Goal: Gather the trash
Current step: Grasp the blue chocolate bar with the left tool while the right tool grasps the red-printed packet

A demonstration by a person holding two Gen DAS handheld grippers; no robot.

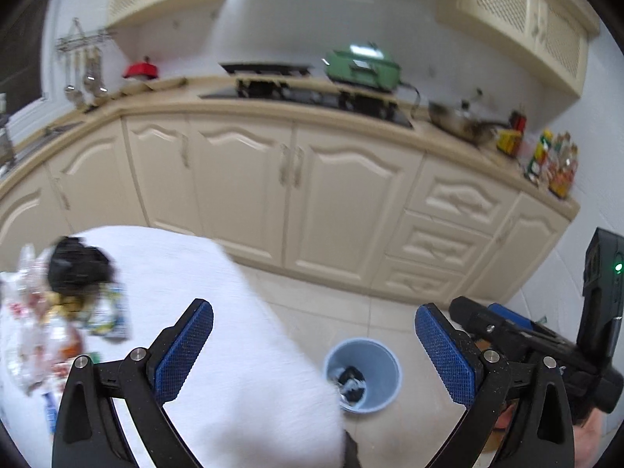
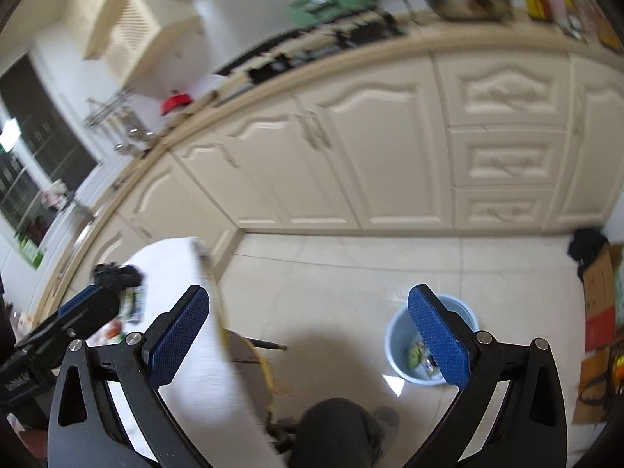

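Cream kitchen cabinets (image 1: 249, 179) are seen along the far wall, a hob and a green appliance (image 1: 362, 64) being carried on their counter. White-covered surface (image 1: 218, 312): set at the near left, well apart from the cabinets. Trash pile (image 1: 50, 312): wrappers, a clear bag and a crumpled black item are heaped at the far left of the surface, not yet collected. Blue bin (image 2: 405, 335): stood on the tiled floor right of the surface, presumably so that items can be dropped straight in; some trash is already held inside. Left gripper (image 1: 314, 351): fingers spread wide, nothing held, poised over the edge of the surface. Right gripper (image 2: 308, 337): likewise spread and empty, raised above the floor near the bin. Remaining work is judged to be substantial.
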